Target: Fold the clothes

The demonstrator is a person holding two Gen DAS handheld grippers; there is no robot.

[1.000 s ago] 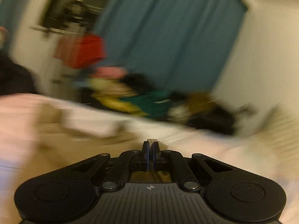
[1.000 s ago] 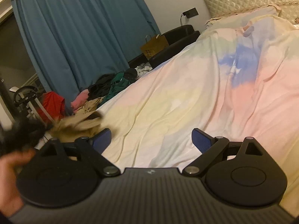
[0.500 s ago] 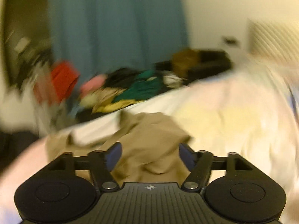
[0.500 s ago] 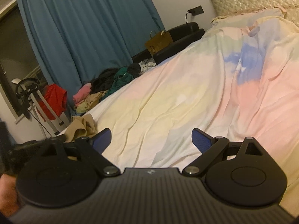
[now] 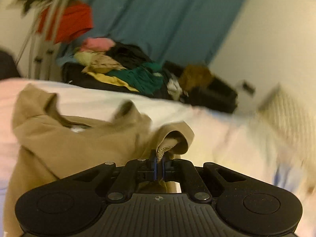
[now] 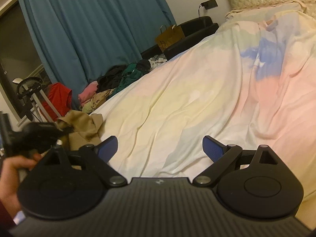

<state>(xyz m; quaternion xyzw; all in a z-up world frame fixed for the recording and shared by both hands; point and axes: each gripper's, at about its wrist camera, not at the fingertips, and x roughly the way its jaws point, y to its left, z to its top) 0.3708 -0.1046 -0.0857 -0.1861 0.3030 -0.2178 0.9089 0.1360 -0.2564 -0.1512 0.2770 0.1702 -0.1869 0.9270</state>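
Left wrist view is pretty blurry, but the left gripper (image 5: 158, 163) has its blue pads pinched tight on a hem edge of the tan garment (image 5: 79, 142). That garment sits crumpled on the pastel bedsheet (image 5: 227, 138), right in front of the tongs. Behind it there's a heap of clothes (image 5: 126, 69) against the teal curtain (image 5: 167, 19).

Right wrist view is sharper: the right gripper (image 6: 160, 148) hovers wide open over the sheet, nothing between its fingers. Off to its left you can see the tan garment bunched at the bed's edge, with the left hand (image 6: 13, 169) holding the other tool.
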